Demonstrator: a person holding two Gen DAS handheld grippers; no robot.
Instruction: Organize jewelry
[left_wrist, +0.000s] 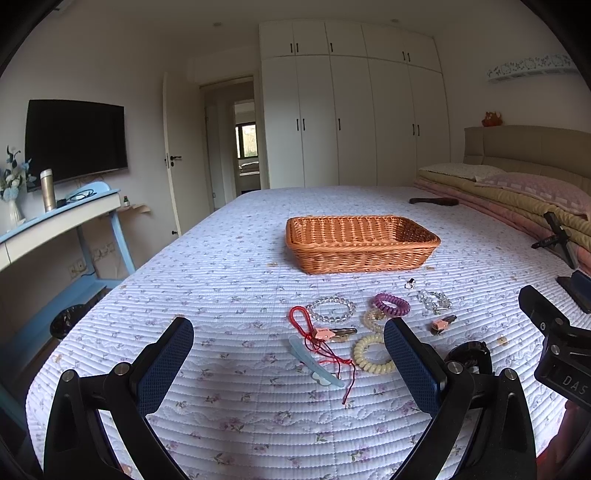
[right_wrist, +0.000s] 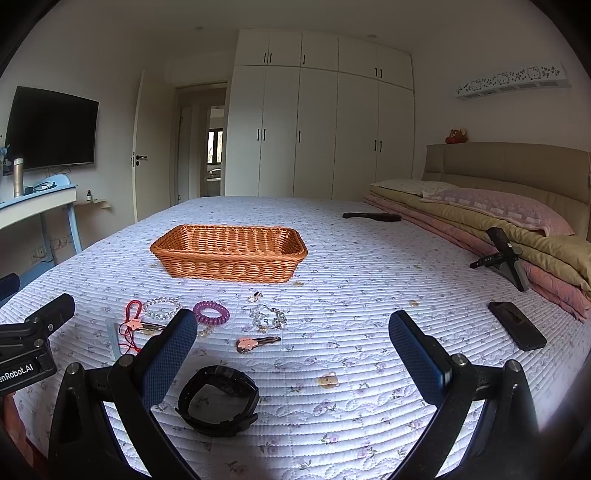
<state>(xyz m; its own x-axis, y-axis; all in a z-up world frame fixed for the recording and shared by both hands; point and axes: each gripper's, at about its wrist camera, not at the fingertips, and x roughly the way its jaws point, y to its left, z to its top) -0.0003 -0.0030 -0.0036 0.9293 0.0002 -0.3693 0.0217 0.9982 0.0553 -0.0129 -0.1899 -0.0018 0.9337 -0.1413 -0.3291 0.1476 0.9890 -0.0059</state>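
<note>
An empty wicker basket (left_wrist: 362, 254) (right_wrist: 229, 264) sits mid-bed. In front of it lie a clear bead bracelet (left_wrist: 331, 309) (right_wrist: 161, 308), a purple coil hair tie (left_wrist: 390, 304) (right_wrist: 211, 313), a red cord (left_wrist: 321, 343) (right_wrist: 130, 325), a cream coil tie (left_wrist: 371, 355), a pale blue clip (left_wrist: 316, 363), pink clips (left_wrist: 443, 323) (right_wrist: 255, 342), a crystal bracelet (left_wrist: 434, 301) (right_wrist: 267, 316) and a small ring (left_wrist: 409, 284) (right_wrist: 255, 295). A black watch (right_wrist: 218, 402) lies nearest. My left gripper (left_wrist: 288, 343) hovers open over the cord and clips. My right gripper (right_wrist: 293, 338) hovers open, empty.
A dark phone (right_wrist: 516, 325) lies on the quilt at the right, with a black stand (right_wrist: 504, 254) against folded blankets (right_wrist: 480, 221). A dark object (right_wrist: 371, 216) lies farther back. A blue desk (left_wrist: 55, 221) stands left of the bed.
</note>
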